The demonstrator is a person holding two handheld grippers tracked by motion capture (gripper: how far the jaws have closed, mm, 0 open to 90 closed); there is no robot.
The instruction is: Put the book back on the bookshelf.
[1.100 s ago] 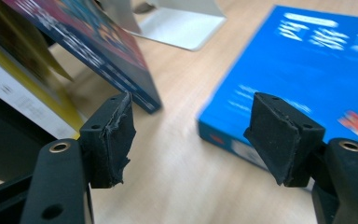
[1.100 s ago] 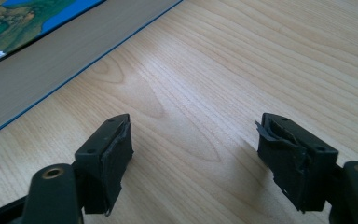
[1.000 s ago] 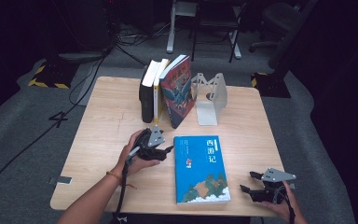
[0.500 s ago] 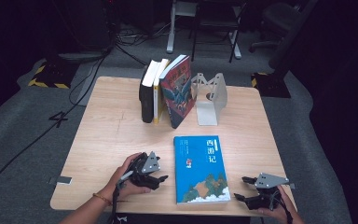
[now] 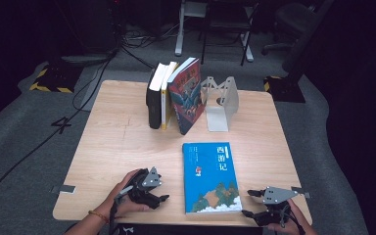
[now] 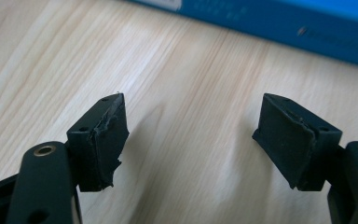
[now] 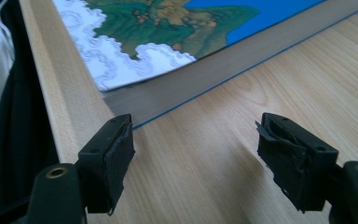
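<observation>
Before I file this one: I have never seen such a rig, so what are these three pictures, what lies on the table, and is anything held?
No robot here: a person holds a hand-held tool with two black jaws in each hand. The high view looks down on the wooden table. There the left gripper sits left of a blue book lying flat, and the right gripper sits by the book's near right corner. Farther back, three upright books lean beside a pale metal bookend.

The other two pictures come from cameras riding on the tools. The left gripper view looks between its jaws, which have just been opening, at bare wood and the book's blue edge. The right gripper view shows the book's page edge. Both jaws are open and hold nothing.
</observation>
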